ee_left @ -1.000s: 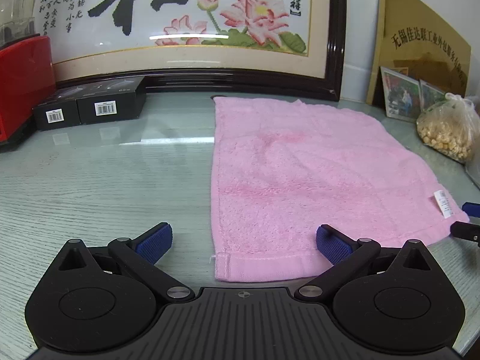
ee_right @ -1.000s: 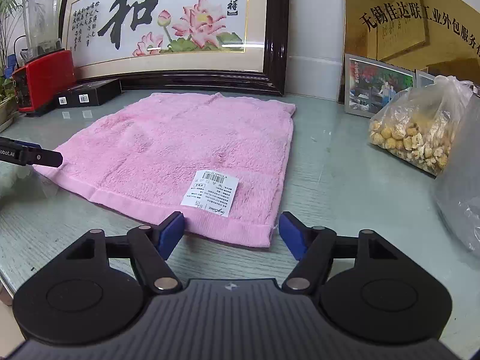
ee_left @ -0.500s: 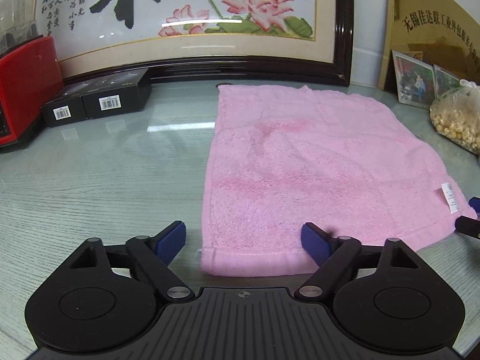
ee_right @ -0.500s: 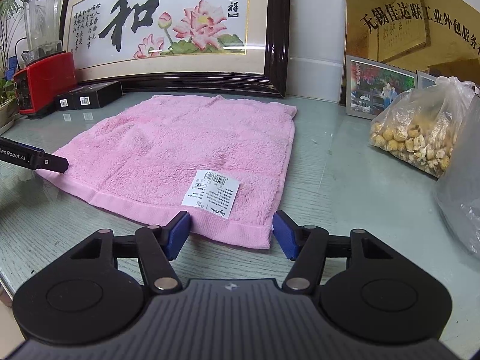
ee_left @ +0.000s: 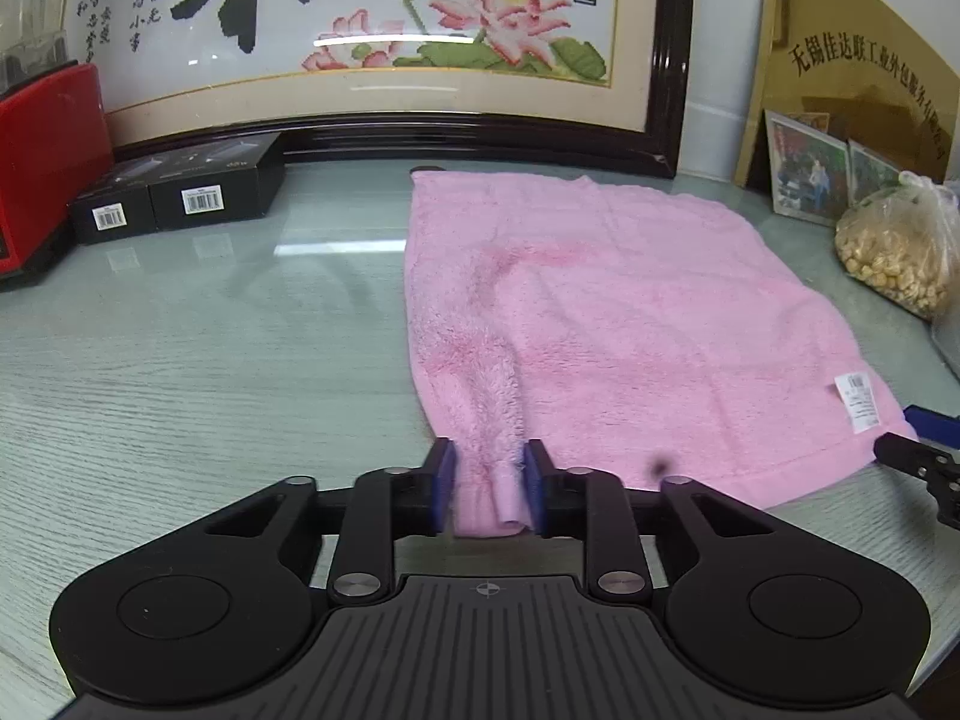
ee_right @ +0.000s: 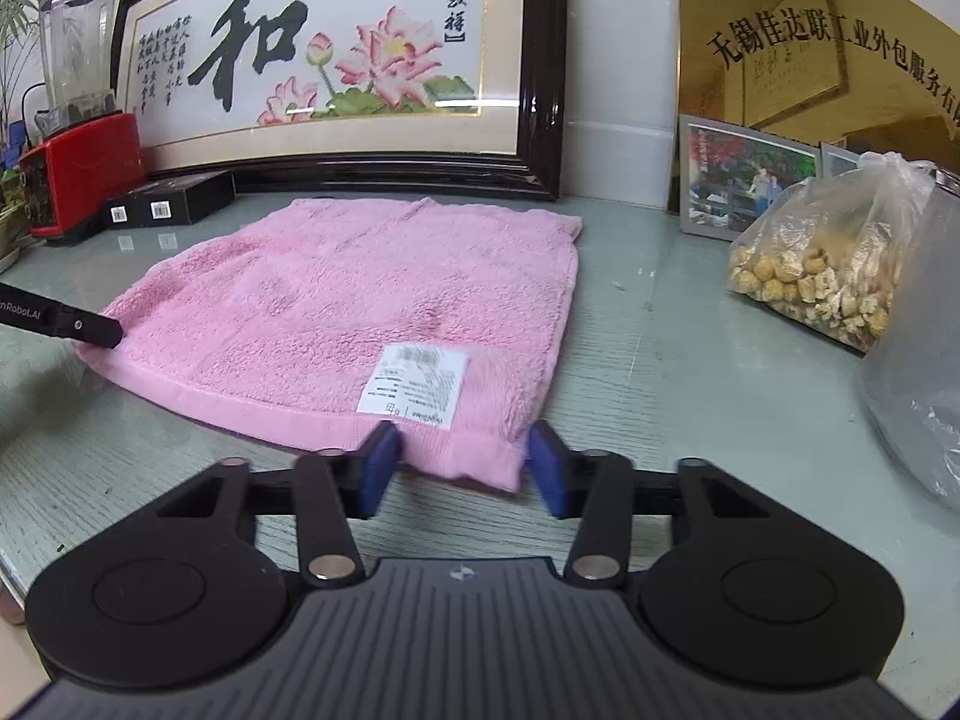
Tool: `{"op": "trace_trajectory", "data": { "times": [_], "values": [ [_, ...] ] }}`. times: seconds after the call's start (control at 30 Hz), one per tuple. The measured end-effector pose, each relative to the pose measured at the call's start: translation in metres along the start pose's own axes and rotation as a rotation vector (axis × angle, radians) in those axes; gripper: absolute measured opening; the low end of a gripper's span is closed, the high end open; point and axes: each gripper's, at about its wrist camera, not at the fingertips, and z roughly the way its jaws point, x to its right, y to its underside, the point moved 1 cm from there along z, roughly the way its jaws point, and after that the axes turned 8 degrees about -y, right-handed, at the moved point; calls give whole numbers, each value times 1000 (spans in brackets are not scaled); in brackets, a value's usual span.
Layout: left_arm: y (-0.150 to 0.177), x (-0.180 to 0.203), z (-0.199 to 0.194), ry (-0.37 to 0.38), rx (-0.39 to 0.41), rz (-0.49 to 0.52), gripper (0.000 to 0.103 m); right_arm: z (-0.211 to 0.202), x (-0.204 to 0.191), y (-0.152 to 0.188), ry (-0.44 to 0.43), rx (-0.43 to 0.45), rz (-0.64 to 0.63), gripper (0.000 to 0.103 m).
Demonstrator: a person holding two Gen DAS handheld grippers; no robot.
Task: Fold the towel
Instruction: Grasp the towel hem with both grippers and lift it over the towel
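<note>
While the pink towel point(ee_left: 630, 324) lies spread flat on the glass-topped table point(ee_left: 198, 348), its near-left corner is bunched into a ridge, and we see it pinched there. The left gripper point(ee_left: 487, 483) is clamped on that corner, with both blue pads pressed against the gathered fabric. At the near-right corner we see the right gripper point(ee_right: 459, 465) with its jaws partly apart; the corner sits between the 2 blue pads point(ee_right: 379, 467), but the hem there is blurred, so we cannot tell whether the pads touch it. A white barcode label point(ee_right: 420, 381) sits on the towel just behind that corner. The far edge of the towel reaches close to a dark-framed picture point(ee_right: 336, 66) with lotus flowers and black calligraphy, leaning at the back. Left of the towel, well apart, we note 2 black boxes point(ee_left: 180, 195) with barcode stickers, then a red blender base point(ee_right: 78, 174) with a clear jug on top. Right of the towel, a clear plastic bag of pale round pieces point(ee_right: 822, 267) rests on the table, with a framed photo point(ee_right: 744, 177) and a gold plaque point(ee_left: 858, 66) behind it.
</note>
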Motion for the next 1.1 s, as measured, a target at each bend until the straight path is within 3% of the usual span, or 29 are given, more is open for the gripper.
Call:
{"op": "trace_trajectory", "data": {
  "times": [0.13,0.47,0.77,0.93,1.1],
  "values": [
    [3,3,-2,7,15,-14,14,-3,0,4,6,22,11,8],
    [20,-4,-34,83,85,-35,13,-32,18,18,-65,101,113,7],
    [31,-11,-88,169,213,-50,13,-108,4,23,-114,260,83,7],
    [11,-8,-97,165,271,-73,14,-120,4,-2,-122,328,89,7],
    [-37,-1,-67,127,251,-108,14,-71,16,-50,-54,299,100,7]
  ]
}}
